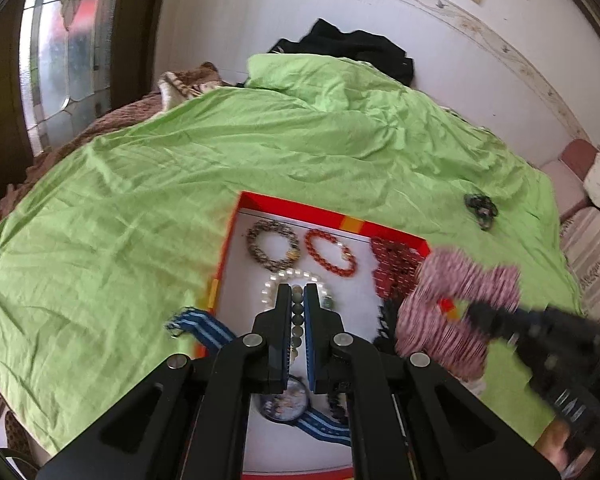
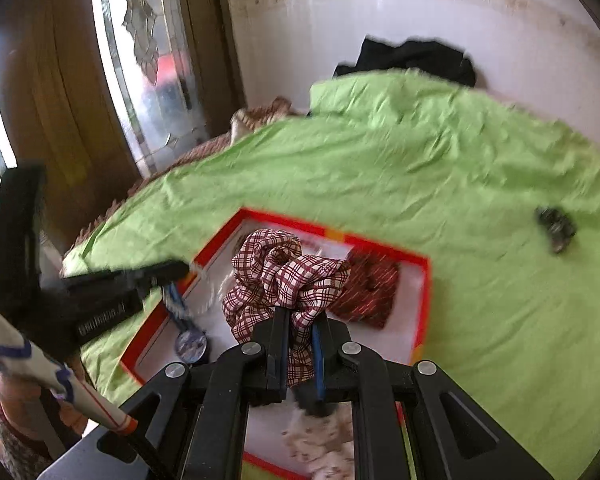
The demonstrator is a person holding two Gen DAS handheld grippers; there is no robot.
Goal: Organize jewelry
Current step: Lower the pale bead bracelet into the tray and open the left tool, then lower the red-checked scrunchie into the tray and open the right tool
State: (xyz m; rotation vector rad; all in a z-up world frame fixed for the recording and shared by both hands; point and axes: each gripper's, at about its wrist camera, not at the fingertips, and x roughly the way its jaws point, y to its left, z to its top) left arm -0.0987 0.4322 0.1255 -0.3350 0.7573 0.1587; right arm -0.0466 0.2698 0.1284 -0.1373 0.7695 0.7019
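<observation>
Right wrist view: right gripper [image 2: 300,322] clamped on plaid scrunchie [image 2: 284,276] above red tray [image 2: 420,304]; left gripper [image 1: 299,300] narrowed around grey bead strand [image 1: 298,316] over the tray.

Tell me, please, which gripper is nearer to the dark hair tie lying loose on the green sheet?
Right, probably. The right gripper holds the checked scrunchie at the box's right side, toward the hair tie; the left gripper hangs over the box's left part.
</observation>
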